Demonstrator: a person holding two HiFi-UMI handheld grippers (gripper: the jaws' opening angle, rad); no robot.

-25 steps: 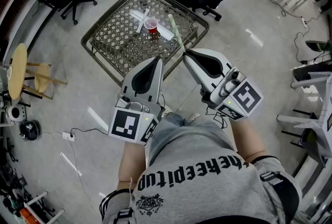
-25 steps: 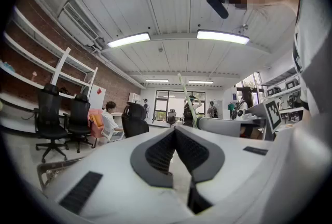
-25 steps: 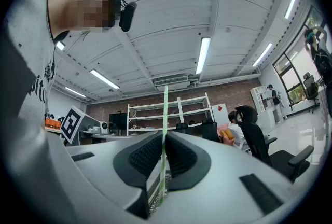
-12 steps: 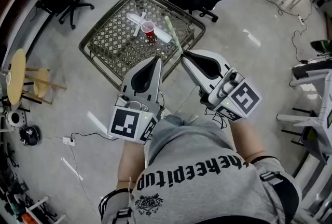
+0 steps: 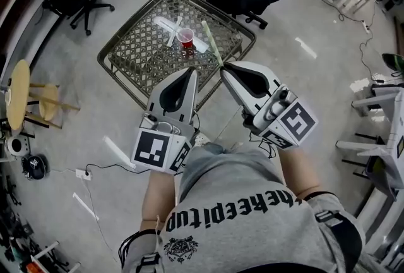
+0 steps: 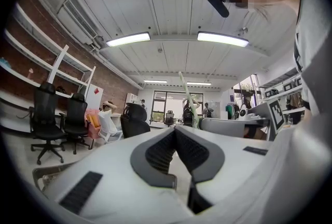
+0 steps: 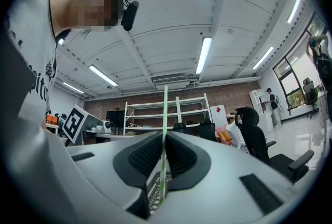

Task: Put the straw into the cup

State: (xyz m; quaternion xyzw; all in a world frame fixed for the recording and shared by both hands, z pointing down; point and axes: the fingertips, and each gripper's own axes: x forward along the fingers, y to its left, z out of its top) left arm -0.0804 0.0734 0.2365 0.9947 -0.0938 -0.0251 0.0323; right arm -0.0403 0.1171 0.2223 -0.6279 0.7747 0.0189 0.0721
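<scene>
I clamp the thin pale-green straw point(image 5: 211, 42) in my right gripper point(image 5: 225, 67), tip forward to aim at the small red plastic cup point(image 5: 186, 37); my left gripper point(image 5: 190, 71) is closed, empty.

Ceiling tube lights point(image 6: 128, 39) wash the room evenly bright, shadows under the wire table point(image 5: 139, 54) lie soft, and both gripper views bulge fisheye with black corners, the left gripper point(image 6: 175, 131) and right gripper point(image 7: 165, 135) blurred up close.
</scene>
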